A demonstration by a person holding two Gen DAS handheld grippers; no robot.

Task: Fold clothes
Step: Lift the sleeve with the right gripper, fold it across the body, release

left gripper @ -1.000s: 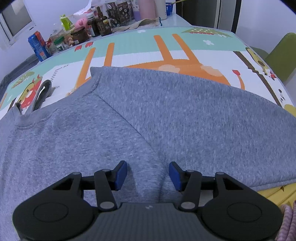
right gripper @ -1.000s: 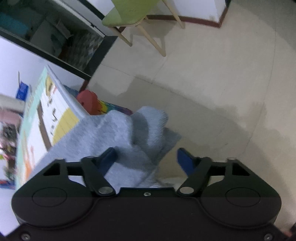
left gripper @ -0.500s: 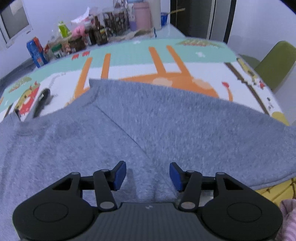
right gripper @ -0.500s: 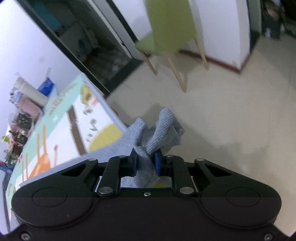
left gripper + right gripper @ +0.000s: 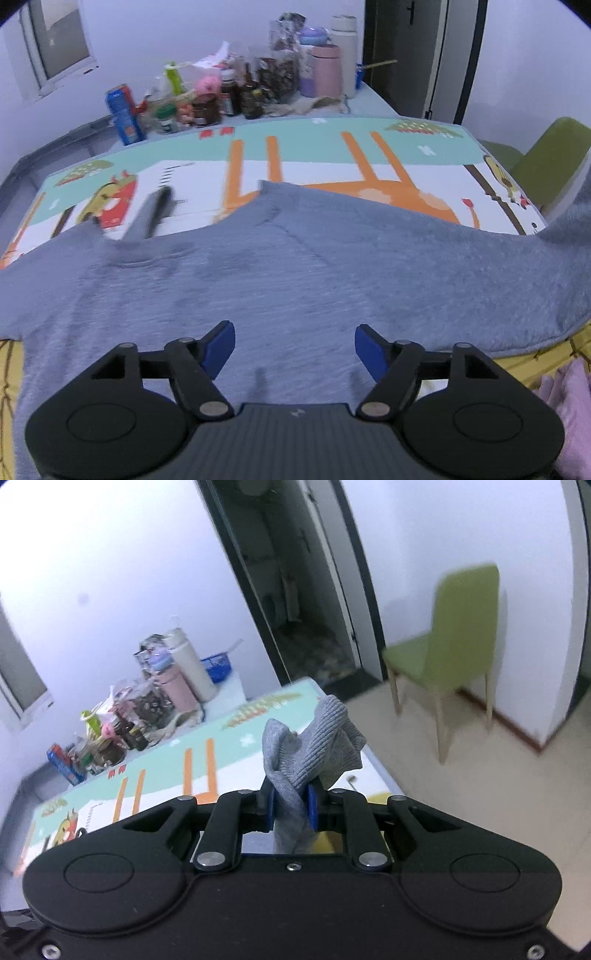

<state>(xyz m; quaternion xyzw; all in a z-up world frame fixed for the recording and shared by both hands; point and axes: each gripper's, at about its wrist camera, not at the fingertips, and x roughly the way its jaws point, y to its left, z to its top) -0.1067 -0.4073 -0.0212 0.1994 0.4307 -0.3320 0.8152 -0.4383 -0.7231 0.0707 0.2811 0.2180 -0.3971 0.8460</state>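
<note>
A grey sweater [image 5: 295, 266] lies spread beneath the left gripper [image 5: 294, 347], whose empty jaws are opening. The right gripper [image 5: 291, 806] pinches its ribbed cuff [image 5: 317, 746]; the sleeve below is hidden.

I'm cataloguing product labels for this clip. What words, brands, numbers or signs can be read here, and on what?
No text reads clearly in either view.
Blue snack box: print too blurred to read.
Brown glass jars and bottles: labels too small and blurred.
Colourful cartoon play mat: small white marks and scale ticks, unreadable.
Grey knit sweater: no lettering shows.
</note>
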